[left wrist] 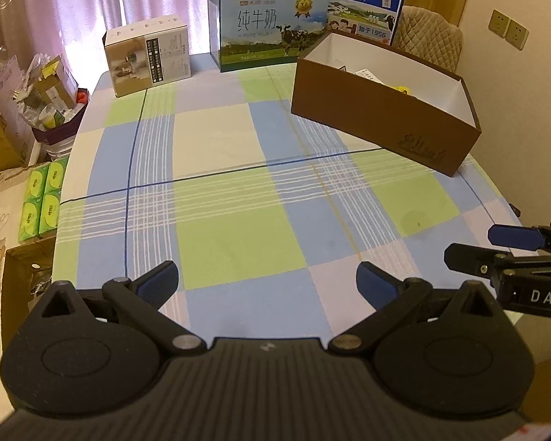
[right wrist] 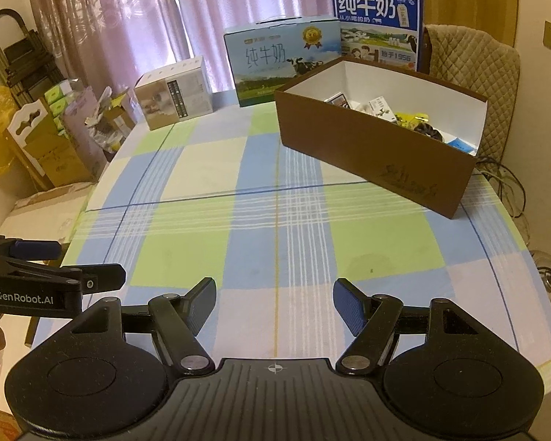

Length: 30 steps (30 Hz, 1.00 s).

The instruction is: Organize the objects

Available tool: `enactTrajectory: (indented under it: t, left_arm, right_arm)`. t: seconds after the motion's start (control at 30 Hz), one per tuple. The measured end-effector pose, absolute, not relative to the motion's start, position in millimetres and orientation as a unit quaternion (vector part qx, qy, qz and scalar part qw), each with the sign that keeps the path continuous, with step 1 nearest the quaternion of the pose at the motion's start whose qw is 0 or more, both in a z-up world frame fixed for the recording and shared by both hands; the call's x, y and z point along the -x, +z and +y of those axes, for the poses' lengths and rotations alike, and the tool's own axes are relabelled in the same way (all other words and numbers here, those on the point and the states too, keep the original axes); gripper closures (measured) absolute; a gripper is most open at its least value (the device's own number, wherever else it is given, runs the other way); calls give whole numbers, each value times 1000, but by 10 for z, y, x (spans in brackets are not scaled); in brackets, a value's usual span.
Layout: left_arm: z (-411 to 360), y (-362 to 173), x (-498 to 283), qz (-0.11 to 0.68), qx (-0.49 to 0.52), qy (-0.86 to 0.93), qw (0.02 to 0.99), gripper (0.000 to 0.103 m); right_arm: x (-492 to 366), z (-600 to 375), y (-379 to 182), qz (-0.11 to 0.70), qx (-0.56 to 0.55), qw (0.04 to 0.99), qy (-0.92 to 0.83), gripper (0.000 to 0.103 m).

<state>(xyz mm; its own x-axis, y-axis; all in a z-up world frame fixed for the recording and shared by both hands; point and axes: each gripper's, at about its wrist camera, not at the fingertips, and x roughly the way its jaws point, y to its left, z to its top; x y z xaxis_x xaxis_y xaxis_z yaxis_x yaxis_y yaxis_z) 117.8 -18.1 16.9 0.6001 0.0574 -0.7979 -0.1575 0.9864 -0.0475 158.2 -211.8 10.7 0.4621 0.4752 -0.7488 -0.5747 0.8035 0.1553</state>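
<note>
A brown open box point(left wrist: 378, 117) point(right wrist: 367, 154) with white inner walls stands on the checked tablecloth point(left wrist: 238, 202) point(right wrist: 275, 220) at the far right. Inside it lie several small items point(right wrist: 385, 110), among them cards, a yellow packet and a dark round thing. My left gripper point(left wrist: 267, 281) hangs open over the near part of the cloth, nothing between its blue pads. My right gripper point(right wrist: 274, 303) is open too and empty, over the near middle. Each gripper shows at the edge of the other's view: the right gripper point(left wrist: 496, 246), the left gripper point(right wrist: 77, 262).
Two milk cartons point(left wrist: 268, 29) point(left wrist: 363, 0) and a white appliance box point(left wrist: 148, 58) stand along the table's far edge. A quilted chair point(right wrist: 474, 73) is behind the brown box. Cartons, tissue packs point(left wrist: 42, 202) and clutter fill the floor at left. Cables point(right wrist: 510, 183) lie at right.
</note>
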Motion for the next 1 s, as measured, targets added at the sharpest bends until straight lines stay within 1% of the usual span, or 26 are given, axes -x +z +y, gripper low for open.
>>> enactTrajectory:
  t: [1.0]
  left_arm:
    - [-268,147,-1339,443,56,56,893,1]
  right_arm:
    - [-1696,-2119,53,430,60,846,310,35]
